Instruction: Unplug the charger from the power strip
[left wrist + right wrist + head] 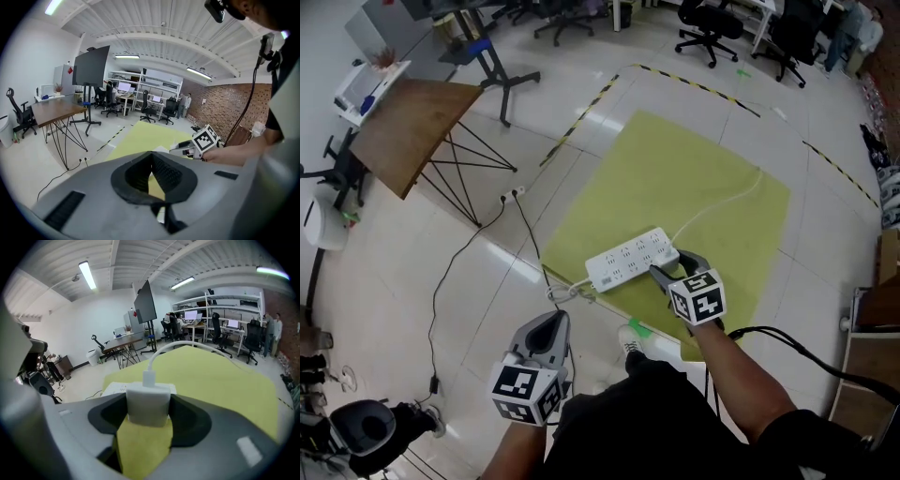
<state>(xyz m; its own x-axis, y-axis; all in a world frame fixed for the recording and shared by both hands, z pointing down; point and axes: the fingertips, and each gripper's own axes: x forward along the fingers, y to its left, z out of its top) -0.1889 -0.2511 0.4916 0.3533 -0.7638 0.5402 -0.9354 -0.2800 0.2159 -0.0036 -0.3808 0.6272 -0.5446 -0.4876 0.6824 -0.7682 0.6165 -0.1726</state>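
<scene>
Only the right gripper view showed the charger (147, 398): white, pressed btw. both pads of the R tongs (148, 405), w/ yellow mat (220, 380) under it and the strip (113, 388) just behind. The head view hid it behind the R tongs, at the strip's end. L tongs (152, 157) were closed together, nothing inside. The strip lay on the mat, on pale tile floor (441, 244); table (408, 127) and chairs (708, 33) stood farther away.
</scene>
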